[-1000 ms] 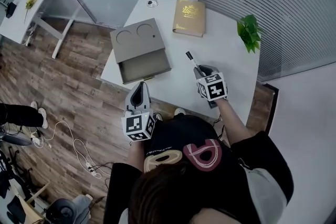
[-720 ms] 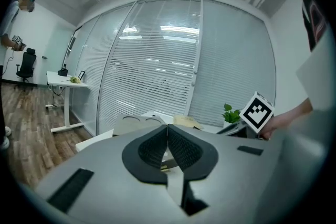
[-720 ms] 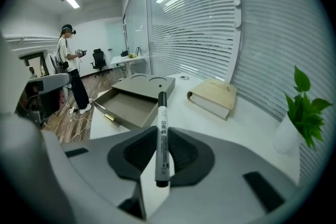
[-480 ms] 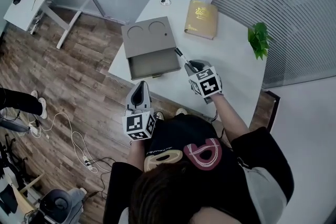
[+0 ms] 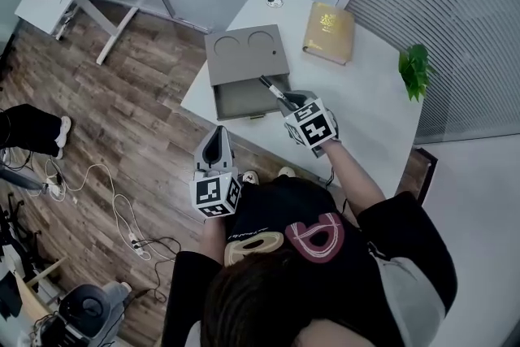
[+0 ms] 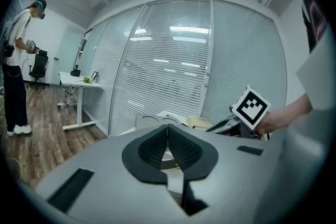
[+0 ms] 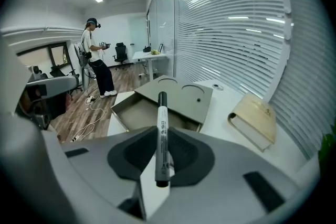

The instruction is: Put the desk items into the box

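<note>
Nearest me, my left claw (image 6: 168, 136) has its jaws closed together on nothing and hangs off the near edge of the desk (image 5: 370, 122), above the wooden floor (image 5: 130, 118), at about 7 o'clock from the box (image 5: 244, 71). My right claw (image 7: 161, 150) is clamped on a marker (image 7: 162, 128), its jaws partly apart around the barrel. The marker points towards 10 o'clock, and from the head view its tip overlaps the right corner of the box's open drawer. Farther on, a book (image 5: 329, 32) lies at 2 o'clock from the box, and a plant (image 5: 416, 71) stands at 4 o'clock from the book.
</note>
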`<state>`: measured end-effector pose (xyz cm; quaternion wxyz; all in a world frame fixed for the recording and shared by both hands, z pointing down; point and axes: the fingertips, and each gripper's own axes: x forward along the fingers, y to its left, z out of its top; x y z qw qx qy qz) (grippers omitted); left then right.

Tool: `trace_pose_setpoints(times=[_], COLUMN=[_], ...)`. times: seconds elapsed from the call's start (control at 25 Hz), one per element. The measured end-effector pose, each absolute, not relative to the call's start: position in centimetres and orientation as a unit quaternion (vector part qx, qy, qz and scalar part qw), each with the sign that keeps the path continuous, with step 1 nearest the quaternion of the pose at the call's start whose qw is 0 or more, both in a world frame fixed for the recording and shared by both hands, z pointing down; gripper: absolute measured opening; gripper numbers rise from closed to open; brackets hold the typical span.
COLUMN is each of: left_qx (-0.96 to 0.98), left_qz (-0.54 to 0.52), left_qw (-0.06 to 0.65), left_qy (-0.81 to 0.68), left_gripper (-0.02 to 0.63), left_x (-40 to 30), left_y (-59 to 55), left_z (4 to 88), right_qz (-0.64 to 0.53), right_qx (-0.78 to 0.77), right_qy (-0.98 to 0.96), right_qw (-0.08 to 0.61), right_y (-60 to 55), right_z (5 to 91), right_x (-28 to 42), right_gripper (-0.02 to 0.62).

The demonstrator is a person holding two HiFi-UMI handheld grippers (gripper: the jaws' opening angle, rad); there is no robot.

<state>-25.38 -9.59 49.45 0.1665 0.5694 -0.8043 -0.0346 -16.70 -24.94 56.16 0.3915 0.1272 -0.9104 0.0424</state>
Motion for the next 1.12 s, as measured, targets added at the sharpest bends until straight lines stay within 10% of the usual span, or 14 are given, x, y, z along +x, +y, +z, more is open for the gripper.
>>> trace_pose_setpoints(times=[1.12], left_qx=[0.498], left_qz=[-0.036], left_qw=[0.207], left_qy=[-0.842], left_gripper=[0.018], left_x=[-29.2], left_y=[-5.1], left_z=[51.6], right_qz=[-0.030], right_qx=[-0.015], right_qy=[-0.889], right_qw=[0.456], right_y=[-20.5], right_z=[59.9], right_x=[-25.6], right_gripper=[0.075])
